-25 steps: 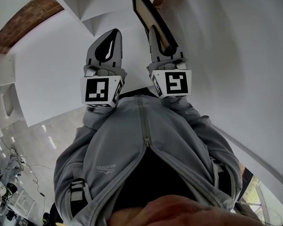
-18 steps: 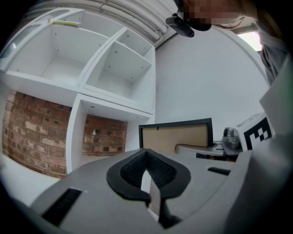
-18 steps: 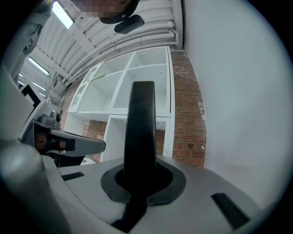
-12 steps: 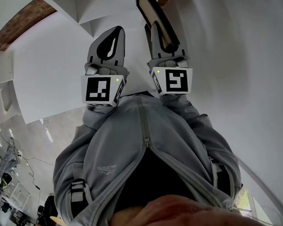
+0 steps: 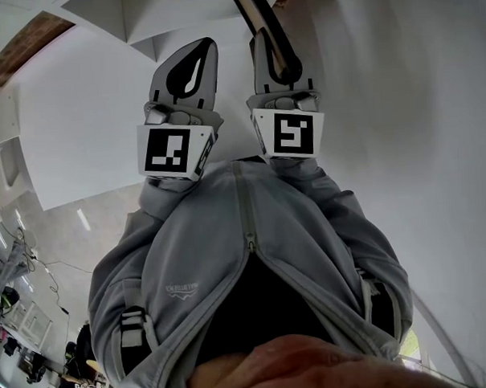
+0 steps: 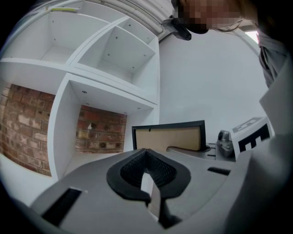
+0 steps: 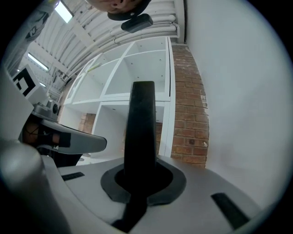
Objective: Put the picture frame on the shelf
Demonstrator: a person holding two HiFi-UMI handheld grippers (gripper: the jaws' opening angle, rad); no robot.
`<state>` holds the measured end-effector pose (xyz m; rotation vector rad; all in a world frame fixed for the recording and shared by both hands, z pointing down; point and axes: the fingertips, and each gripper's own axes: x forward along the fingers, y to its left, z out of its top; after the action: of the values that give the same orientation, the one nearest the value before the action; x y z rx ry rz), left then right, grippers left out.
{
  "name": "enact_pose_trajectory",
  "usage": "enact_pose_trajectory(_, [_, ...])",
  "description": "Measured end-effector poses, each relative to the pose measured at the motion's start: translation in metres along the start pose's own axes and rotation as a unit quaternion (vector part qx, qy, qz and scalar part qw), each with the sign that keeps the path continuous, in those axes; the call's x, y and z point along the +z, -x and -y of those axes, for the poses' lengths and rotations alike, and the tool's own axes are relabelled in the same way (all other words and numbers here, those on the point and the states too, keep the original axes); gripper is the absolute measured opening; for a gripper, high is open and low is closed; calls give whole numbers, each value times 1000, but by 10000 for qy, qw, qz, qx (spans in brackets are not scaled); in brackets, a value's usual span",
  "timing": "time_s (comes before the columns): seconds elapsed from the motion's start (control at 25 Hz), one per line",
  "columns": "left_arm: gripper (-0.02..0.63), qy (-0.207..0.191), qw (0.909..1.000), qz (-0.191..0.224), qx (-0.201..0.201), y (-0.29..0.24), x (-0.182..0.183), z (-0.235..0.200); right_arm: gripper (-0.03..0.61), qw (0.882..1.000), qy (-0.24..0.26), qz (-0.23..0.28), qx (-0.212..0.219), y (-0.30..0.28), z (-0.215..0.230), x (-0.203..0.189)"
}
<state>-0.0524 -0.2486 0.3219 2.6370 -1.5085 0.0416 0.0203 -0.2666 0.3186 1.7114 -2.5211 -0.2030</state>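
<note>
The picture frame [image 5: 261, 13] has a black rim and a tan backing board. My right gripper [image 5: 264, 45] is shut on its edge and holds it upright; in the right gripper view the black rim [image 7: 142, 119] rises straight up from between the jaws. In the left gripper view the frame's back [image 6: 169, 136] shows just right of centre. My left gripper [image 5: 197, 54] is beside the right one, shut with nothing in it [image 6: 147, 161]. The white shelf unit [image 6: 110, 84] stands ahead, with open compartments over a brick wall.
The lower compartment [image 6: 98, 137] in front of me has a brick back [image 6: 100, 129] and a white floor. A white side panel [image 7: 170, 91] ends the unit next to a brick strip [image 7: 190, 119] and a plain white wall [image 5: 400, 102]. The person's grey jacket [image 5: 254, 261] fills the lower head view.
Both grippers have moved forward together towards the shelf unit, the frame still in the right one. In the head view the frame has slid further up past the top edge.
</note>
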Motion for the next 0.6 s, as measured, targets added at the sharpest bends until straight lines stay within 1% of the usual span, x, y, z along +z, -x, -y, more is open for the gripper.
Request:
enact_pose_trajectory(0.08, [8, -5, 10000, 1, -2, -4, 1, -1, 34, 10000, 55, 62, -25, -4, -2, 2])
enact_pose_trajectory(0.28, [8, -17, 10000, 0, 19, -8, 3, -3, 34, 9991, 427, 6, -41, -9, -4, 0])
enact_pose_trajectory(0.48, [7, -2, 10000, -10, 23, -8, 4, -6, 34, 9928, 1163, -304, 12, -12, -10, -7])
enact_pose_trajectory(0.6, [8, 15, 10000, 3, 12, -7, 5, -8, 34, 9893, 1403, -395, 7, -15, -15, -10])
